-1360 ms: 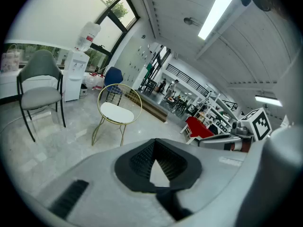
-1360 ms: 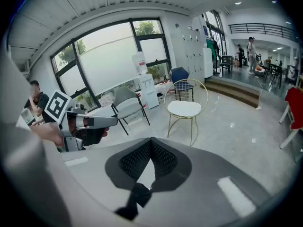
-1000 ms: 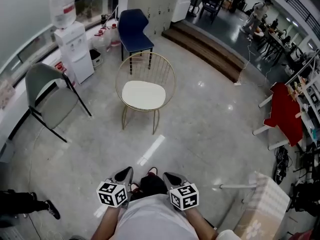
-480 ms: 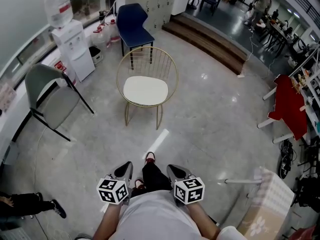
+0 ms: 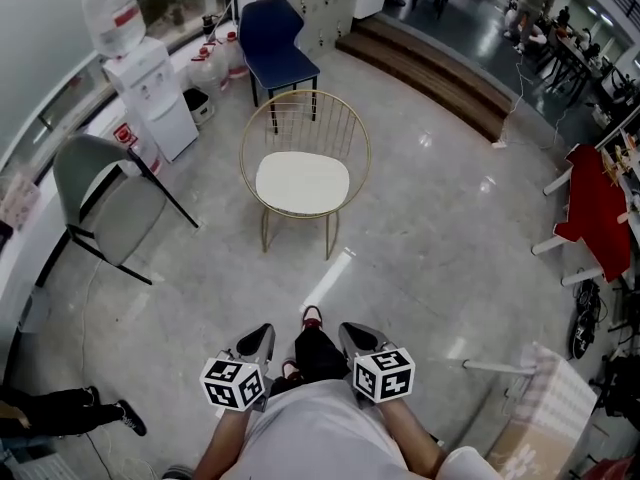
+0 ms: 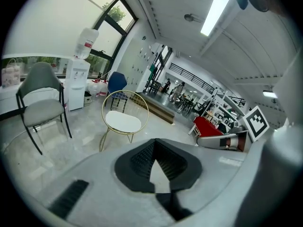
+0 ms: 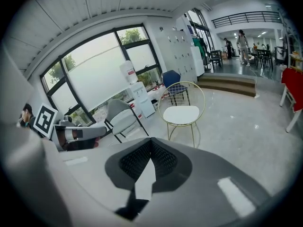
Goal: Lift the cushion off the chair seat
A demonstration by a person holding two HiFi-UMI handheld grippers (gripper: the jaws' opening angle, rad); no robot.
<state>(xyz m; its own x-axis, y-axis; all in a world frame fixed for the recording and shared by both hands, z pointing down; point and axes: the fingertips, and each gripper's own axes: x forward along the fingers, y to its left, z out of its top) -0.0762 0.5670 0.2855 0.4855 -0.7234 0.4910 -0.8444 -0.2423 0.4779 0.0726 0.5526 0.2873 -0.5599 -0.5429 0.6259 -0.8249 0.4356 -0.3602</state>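
Observation:
A round cream cushion (image 5: 302, 182) lies on the seat of a gold wire chair (image 5: 264, 135) on the grey floor, well ahead of me. It shows too in the left gripper view as the cushion (image 6: 123, 122) and in the right gripper view as the cushion (image 7: 181, 115). My left gripper (image 5: 266, 330) and right gripper (image 5: 346, 329) are held low near my body, far short of the chair. Both are shut with nothing between their jaws.
A grey folding chair (image 5: 105, 193) stands to the left, a water dispenser (image 5: 140, 78) and a blue chair (image 5: 275, 43) behind the gold one. Wooden steps (image 5: 430, 73) run at the back right. A red table (image 5: 600, 208) and a cardboard box (image 5: 535, 423) sit at the right.
The gold chair with its cushion has come slightly nearer and shifted right in the head view as I step forward. Both grippers stay shut and have moved along with me.

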